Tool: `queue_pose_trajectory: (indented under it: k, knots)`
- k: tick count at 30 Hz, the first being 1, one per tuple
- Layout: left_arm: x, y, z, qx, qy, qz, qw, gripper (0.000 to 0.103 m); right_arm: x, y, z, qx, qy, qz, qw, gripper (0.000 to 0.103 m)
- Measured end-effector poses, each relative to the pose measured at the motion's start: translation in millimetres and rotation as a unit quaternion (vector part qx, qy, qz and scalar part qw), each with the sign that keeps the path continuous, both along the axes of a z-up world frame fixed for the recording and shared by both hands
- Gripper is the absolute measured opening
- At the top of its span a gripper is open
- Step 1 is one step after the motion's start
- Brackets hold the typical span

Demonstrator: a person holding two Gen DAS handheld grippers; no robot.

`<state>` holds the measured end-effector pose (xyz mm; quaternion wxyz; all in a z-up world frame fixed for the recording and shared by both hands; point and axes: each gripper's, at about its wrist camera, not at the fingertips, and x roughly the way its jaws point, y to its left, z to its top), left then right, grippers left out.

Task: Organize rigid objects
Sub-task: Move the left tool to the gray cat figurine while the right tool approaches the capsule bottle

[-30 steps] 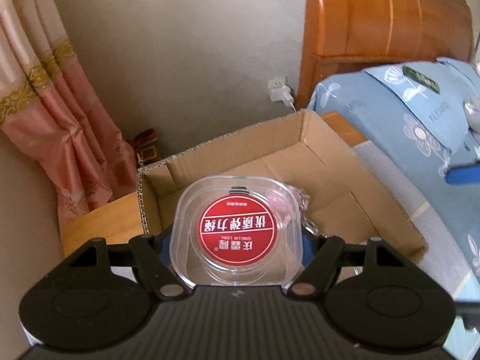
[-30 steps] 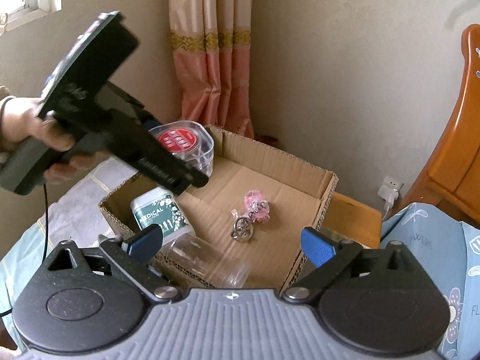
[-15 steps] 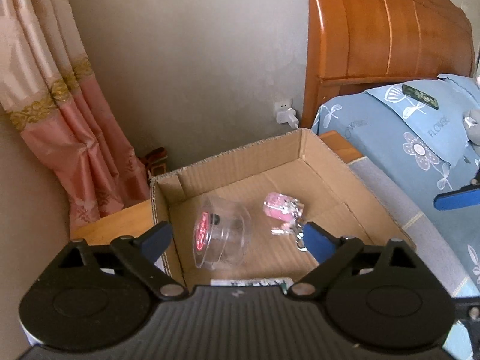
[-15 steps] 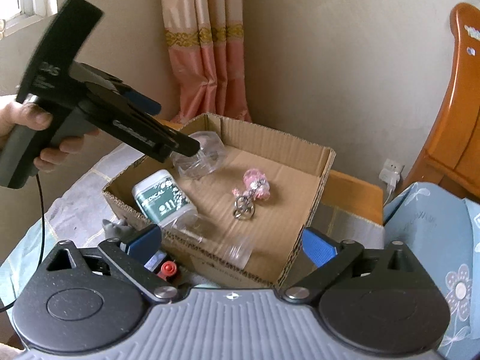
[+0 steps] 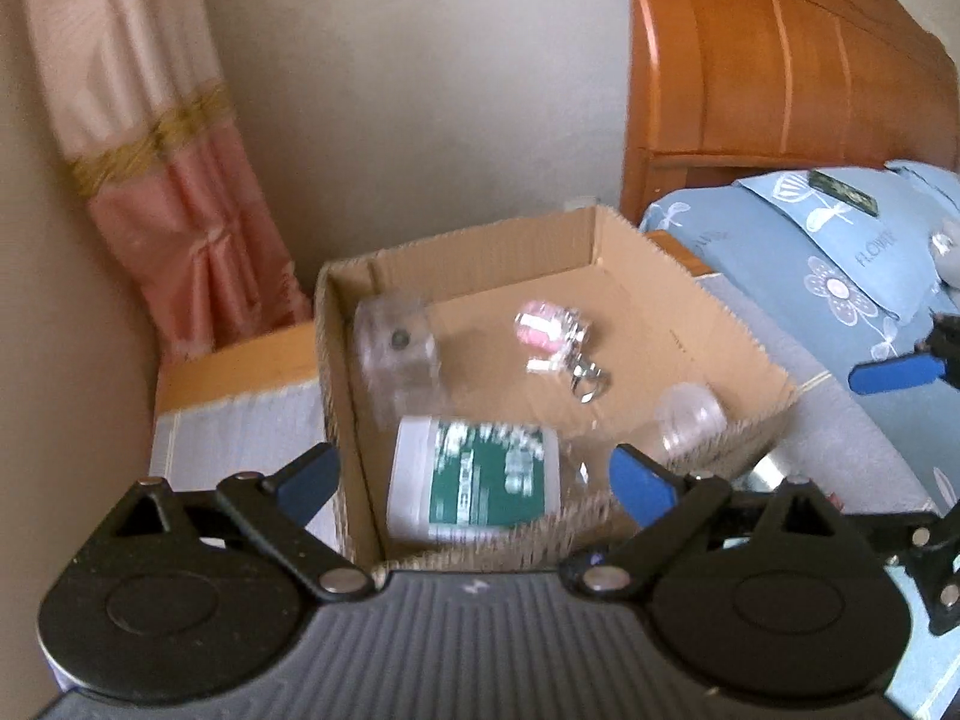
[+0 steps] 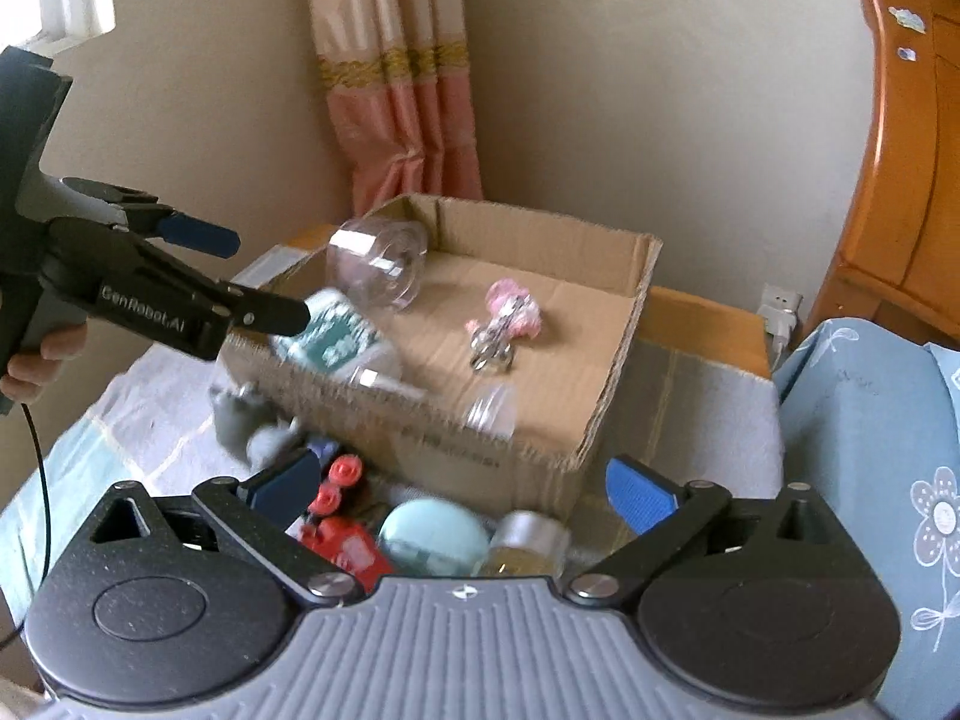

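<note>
An open cardboard box (image 5: 480, 252) (image 6: 540, 240) stands on a cloth-covered surface. Inside, a clear plastic container (image 5: 399, 354) (image 6: 378, 267) lies on its side in the far left corner. A green-and-white bottle (image 5: 474, 480) (image 6: 336, 342), a pink keychain (image 5: 546, 330) (image 6: 510, 312) and a clear jar (image 5: 687, 414) (image 6: 492, 408) are in there too. My left gripper (image 5: 474, 483) (image 6: 252, 276) hangs over the box's near left edge, jaws opening with nothing between the pads. My right gripper (image 6: 462, 486) is open above loose items in front of the box.
In front of the box lie a red toy (image 6: 336, 528), a pale blue round case (image 6: 432, 537), a silver-lidded jar (image 6: 528, 540) and a grey toy (image 6: 246, 420). A blue floral pillow (image 5: 840, 276) and a wooden headboard (image 5: 780, 60) are on the right; a pink curtain (image 5: 180, 210) hangs on the left.
My left gripper let go of the clear container, which dropped into the box's far left corner, then drew back. My right gripper sank toward the items in front of the box.
</note>
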<state>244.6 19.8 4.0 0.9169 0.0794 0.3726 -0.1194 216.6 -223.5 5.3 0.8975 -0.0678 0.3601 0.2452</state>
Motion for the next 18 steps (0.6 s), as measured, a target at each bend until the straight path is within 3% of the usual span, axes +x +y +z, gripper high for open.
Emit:
queue_pose_trajectory:
  k: [6,13,16,18]
  knots:
    - [-24,16,-23,-0.042,0.009,0.045,0.9981,0.096,1,-1,-33,-0.003,0.04,0.007,0.999,0.103]
    - [-31,26,-44,-0.053,0.024,0.076,0.9954,0.096,-15,-6,-49,0.004,0.074,0.019,0.997,0.103]
    - [-34,26,-48,-0.047,0.024,0.078,0.9956,0.096,-26,-10,-55,0.029,0.121,0.042,0.991,0.103]
    - [-34,25,-48,-0.04,0.019,0.078,0.996,0.096,-34,-9,-56,0.017,0.125,0.057,0.99,0.103]
